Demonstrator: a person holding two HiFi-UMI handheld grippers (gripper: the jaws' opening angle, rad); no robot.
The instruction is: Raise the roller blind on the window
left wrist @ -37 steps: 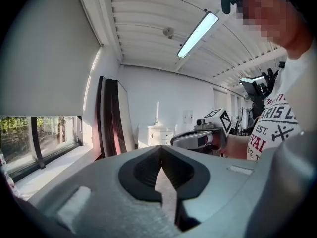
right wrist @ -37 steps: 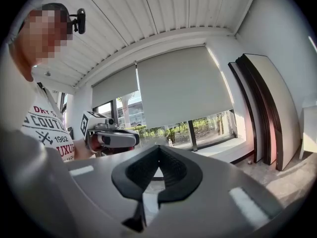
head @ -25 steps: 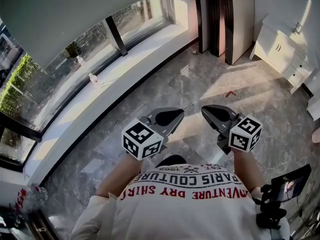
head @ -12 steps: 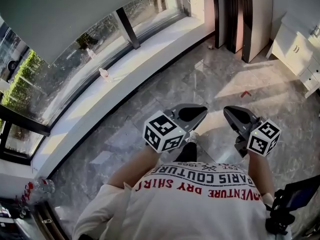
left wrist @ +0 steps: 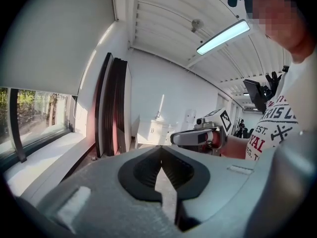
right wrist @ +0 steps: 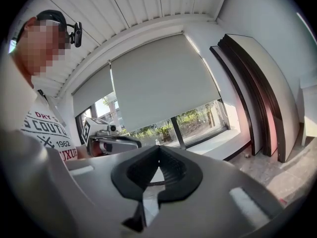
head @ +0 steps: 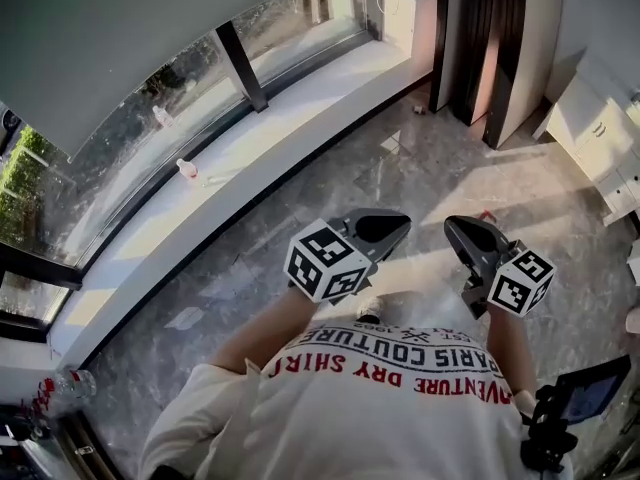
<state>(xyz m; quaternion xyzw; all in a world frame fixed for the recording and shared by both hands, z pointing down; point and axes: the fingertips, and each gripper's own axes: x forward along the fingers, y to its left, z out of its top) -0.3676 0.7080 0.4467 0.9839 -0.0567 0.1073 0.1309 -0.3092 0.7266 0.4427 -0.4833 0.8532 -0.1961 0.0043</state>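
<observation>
The grey roller blind [head: 120, 38] hangs over the upper part of the wide window, with bare glass [head: 150, 138] below it and a white sill [head: 270, 138] underneath. It also shows in the left gripper view as the blind [left wrist: 54, 38] and in the right gripper view as the blind [right wrist: 163, 78]. My left gripper [head: 385, 226] and right gripper [head: 462, 233] are held side by side in front of my chest, over the marble floor and well short of the window. Both are shut with nothing between the jaws, as seen at the left gripper [left wrist: 161, 150] and the right gripper [right wrist: 157, 150].
Dark panels [head: 480, 38] lean against the wall right of the window. A white cabinet [head: 600, 138] stands at the far right. A small bottle [head: 185, 168] sits on the sill by a dark mullion [head: 238, 63]. A red scrap [head: 488, 215] lies on the floor.
I have walked forward across the floor, and the red scrap now lies close by the right gripper. Both grippers travelled with me, still shut and side by side.
</observation>
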